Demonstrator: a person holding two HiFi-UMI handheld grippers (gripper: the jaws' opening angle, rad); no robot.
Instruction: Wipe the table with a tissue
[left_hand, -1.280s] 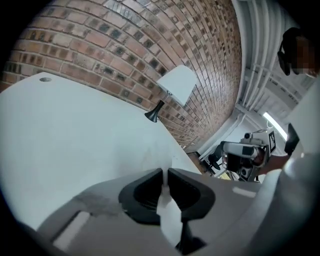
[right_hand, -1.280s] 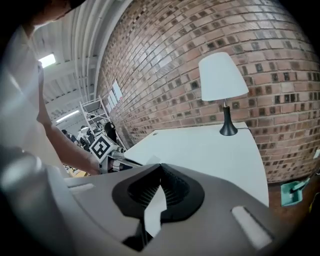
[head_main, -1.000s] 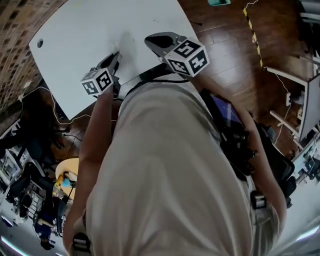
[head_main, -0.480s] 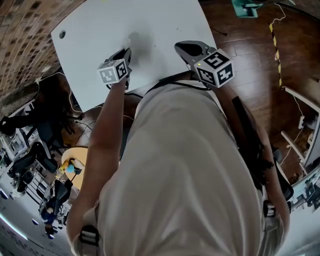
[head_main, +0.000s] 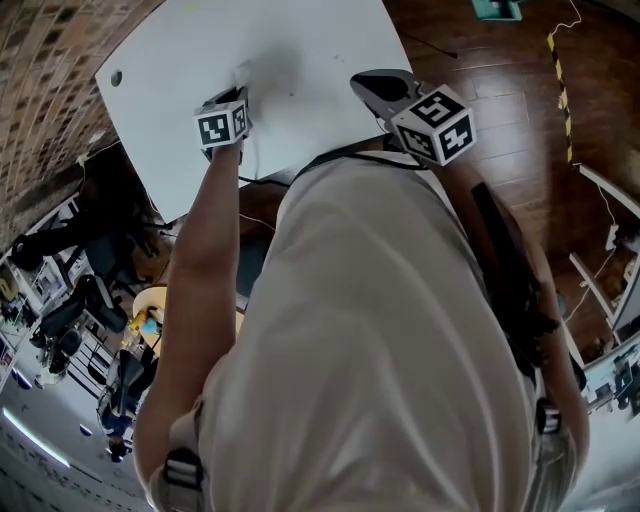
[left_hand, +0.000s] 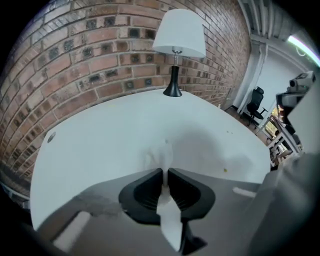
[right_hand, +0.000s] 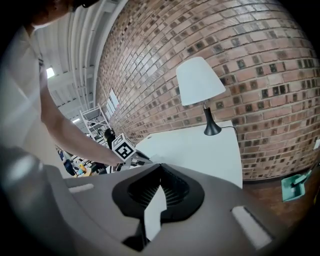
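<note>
Since a second ago the left gripper (head_main: 240, 96) has tipped more steeply toward the table (head_main: 310, 50) and sits a little farther in from the near edge, while the right gripper (right_hand: 161, 166) has shifted toward the table's right edge. Left gripper: jaws are clenched on the tissue (left_hand: 162, 157). A crumpled white tuft sticks out beyond the tips and a flat tail hangs back behind them. The tuft is over the white table top, toward the near side and roughly midway between the left and right edges. Whether it presses on the surface or hangs just above it cannot be confirmed. A soft grey shadow lies on the top just right of the tuft. Right gripper: jaws stand together at the tips, held above the table's near right part and well apart from the tissue. A pale sliver shows in the gap behind the tips, and what it is cannot be told. In the head view the left marker cube (head_main: 222, 125) sits at the end of the person's bare forearm (head_main: 205, 280), and the right marker cube (head_main: 435, 123) is near the table's right edge. A lamp (left_hand: 179, 32) with a white shade and black stem stands at the far side of the table, close to the brick wall (left_hand: 90, 60). A small round hole (head_main: 117, 77) marks the table's left corner. Dark wooden floor (head_main: 480, 60) lies to the right of the table.
</note>
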